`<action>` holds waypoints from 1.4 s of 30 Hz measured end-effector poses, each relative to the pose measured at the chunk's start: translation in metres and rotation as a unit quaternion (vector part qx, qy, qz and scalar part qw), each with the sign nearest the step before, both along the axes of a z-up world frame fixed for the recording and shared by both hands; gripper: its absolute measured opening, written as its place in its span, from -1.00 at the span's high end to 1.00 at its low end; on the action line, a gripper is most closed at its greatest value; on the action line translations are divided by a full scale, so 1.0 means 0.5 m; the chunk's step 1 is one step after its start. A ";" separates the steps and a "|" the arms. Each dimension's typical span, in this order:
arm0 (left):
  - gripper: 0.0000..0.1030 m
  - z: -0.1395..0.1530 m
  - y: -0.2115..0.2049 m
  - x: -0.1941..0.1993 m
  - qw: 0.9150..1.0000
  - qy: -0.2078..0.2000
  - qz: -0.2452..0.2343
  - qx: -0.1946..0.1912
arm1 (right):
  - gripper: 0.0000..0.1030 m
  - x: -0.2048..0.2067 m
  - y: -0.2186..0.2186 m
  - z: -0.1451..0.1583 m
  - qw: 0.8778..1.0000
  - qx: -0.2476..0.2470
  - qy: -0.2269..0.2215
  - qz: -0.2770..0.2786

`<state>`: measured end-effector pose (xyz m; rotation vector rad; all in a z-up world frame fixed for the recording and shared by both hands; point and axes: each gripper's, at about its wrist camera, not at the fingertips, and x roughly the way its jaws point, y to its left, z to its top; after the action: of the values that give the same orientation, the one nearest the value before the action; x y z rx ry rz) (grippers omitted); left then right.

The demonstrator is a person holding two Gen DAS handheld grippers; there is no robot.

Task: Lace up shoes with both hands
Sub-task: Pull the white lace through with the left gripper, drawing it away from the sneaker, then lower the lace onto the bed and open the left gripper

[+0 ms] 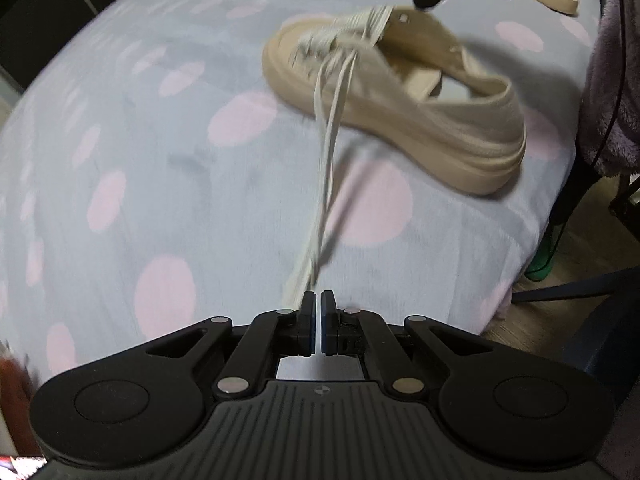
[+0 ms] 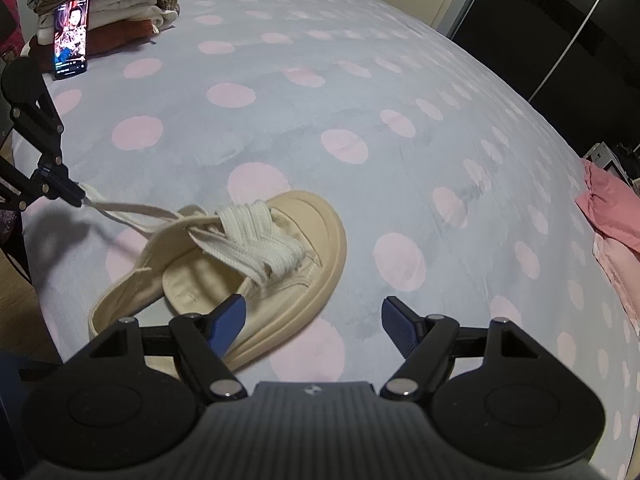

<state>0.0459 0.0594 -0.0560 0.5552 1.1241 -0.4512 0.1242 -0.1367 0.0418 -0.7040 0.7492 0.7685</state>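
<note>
One shoe (image 2: 224,280), foot opening empty; left gripper (image 1: 319,300) clamps lace (image 1: 332,136).

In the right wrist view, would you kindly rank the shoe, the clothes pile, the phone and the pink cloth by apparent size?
1. shoe, nearest the camera.
2. clothes pile.
3. pink cloth, cut by the frame edge; unsure against the pile.
4. phone.

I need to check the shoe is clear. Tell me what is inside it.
Inside the beige shoe only its pale insole shows through the opening. The white laces cross over the front, so the toe end underneath them is hidden.
</note>
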 end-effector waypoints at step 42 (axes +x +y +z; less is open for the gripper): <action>0.21 0.014 0.060 0.192 0.959 -0.039 0.267 -0.090 | -0.72 0.023 0.010 -0.001 0.999 0.014 -0.031 -0.024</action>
<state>0.1421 0.0892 -0.0488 0.0948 1.0924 -0.0573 0.1355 -0.1318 0.0411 -0.6791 0.6954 0.7100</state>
